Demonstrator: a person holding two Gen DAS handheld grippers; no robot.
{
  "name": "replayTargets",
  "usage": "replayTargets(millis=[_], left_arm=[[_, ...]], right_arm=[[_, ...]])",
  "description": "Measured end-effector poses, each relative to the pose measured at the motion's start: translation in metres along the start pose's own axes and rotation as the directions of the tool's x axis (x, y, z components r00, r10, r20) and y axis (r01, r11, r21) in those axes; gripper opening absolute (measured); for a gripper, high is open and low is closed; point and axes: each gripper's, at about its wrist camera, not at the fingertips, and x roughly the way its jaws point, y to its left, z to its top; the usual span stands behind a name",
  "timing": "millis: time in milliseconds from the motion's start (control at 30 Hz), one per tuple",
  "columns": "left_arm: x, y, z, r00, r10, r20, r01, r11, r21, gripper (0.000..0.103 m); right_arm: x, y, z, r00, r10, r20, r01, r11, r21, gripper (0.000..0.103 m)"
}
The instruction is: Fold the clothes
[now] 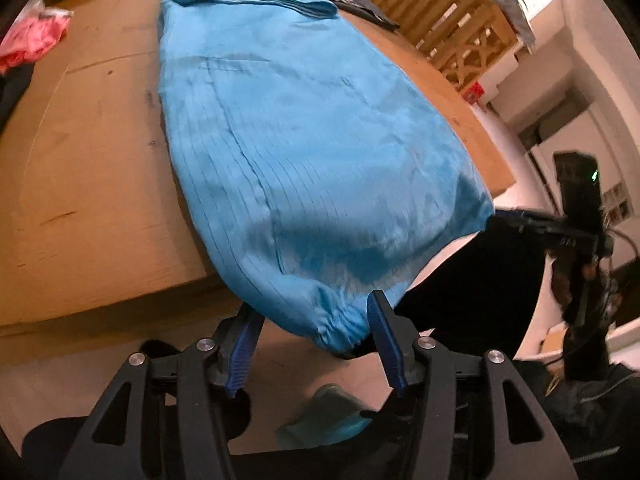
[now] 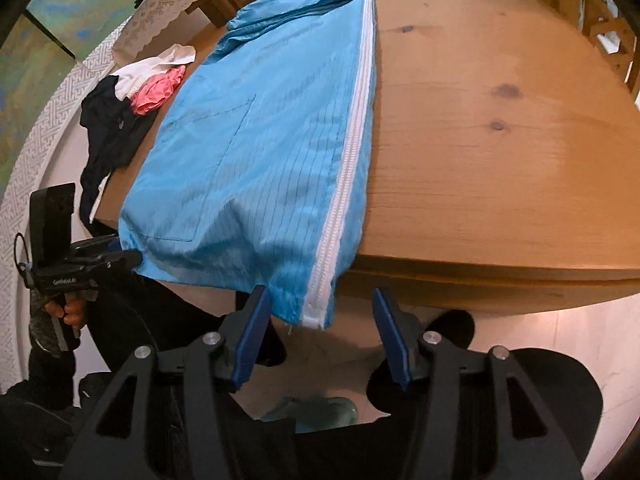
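Nearside, blue jacket (image 2: 248,152) hem overhangs wooden table (image 2: 500,160) edge, right half bare.

I am working in a home: wooden tabletop (image 2: 500,160), wooden chairs (image 1: 452,12) at 1 o'clock, laundry pile (image 2: 132,96) at 10 o'clock.

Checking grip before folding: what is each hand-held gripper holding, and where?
Nothing: left hand-held gripper and right hand-held gripper stand open around the hanging hem of the blue jacket.
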Motion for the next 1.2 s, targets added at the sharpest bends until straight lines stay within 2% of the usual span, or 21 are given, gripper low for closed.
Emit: replayTargets(millis=[133,200,267,300,333,400,500,633,700,900,967,1067,1200], left_arm=[[0.008,0.0,0.008,0.999,-0.03,-0.014,0.029,0.999,-0.034,0.054],[0.01,-0.004,0.007,0.999,-0.028,-0.016,0.027,1.0,-0.011,0.054],[0.01,-0.008,0.006,0.999,-0.041,-0.004,0.041,0.999,0.003,0.053],[0.01,-0.011,0.007,0.999,-0.05,0.009,0.049,0.999,0.022,0.045],[0.01,-0.015,0.007,0.998,-0.058,0.022,0.057,0.997,0.043,0.031],[0.006,-0.02,0.007,0.997,-0.059,0.05,0.055,0.995,0.082,0.021],[-0.006,-0.025,0.008,0.992,-0.094,0.09,0.084,0.99,0.11,0.015],[-0.037,-0.032,0.017,0.976,-0.148,0.161,0.126,0.983,0.136,0.014],[-0.052,-0.032,0.026,0.967,-0.17,0.19,0.144,0.979,0.143,0.014],[-0.08,-0.02,0.074,0.953,-0.142,0.266,0.107,0.984,0.14,0.014],[-0.081,-0.014,0.092,0.952,-0.125,0.28,0.087,0.986,0.145,0.014],[-0.076,0.0,0.136,0.952,-0.093,0.292,0.055,0.989,0.138,0.014],[-0.057,0.028,0.19,0.96,-0.042,0.275,0.008,0.992,0.124,0.014]], right_arm=[[0.007,-0.002,0.003,0.998,0.054,-0.018,-0.053,0.999,0.011,0.052],[0.01,0.0,0.004,0.998,0.063,-0.022,-0.063,0.998,0.003,0.052],[0.01,0.004,0.004,0.998,0.055,-0.017,-0.056,0.998,-0.024,0.045],[0.009,0.007,0.005,0.999,0.05,-0.013,-0.051,0.998,-0.039,0.029],[0.008,0.011,0.006,0.999,0.045,-0.009,-0.046,0.997,-0.055,0.022],[-0.001,0.014,0.008,0.998,0.059,0.017,-0.057,0.996,-0.066,0.019],[-0.015,0.018,0.011,0.993,0.098,0.06,-0.094,0.993,-0.07,0.017],[-0.041,0.016,0.025,0.964,0.228,0.14,-0.226,0.974,-0.027,0.016],[-0.052,0.015,0.036,0.948,0.267,0.175,-0.268,0.963,-0.019,0.016],[-0.065,0.015,0.096,0.898,0.36,0.254,-0.376,0.926,0.017,0.016],[-0.06,0.021,0.124,0.899,0.354,0.259,-0.367,0.93,0.004,0.015],[-0.049,0.019,0.165,0.908,0.338,0.247,-0.349,0.937,-0.002,0.014],[-0.018,0.011,0.226,0.934,0.284,0.216,-0.293,0.956,0.011,0.014]])
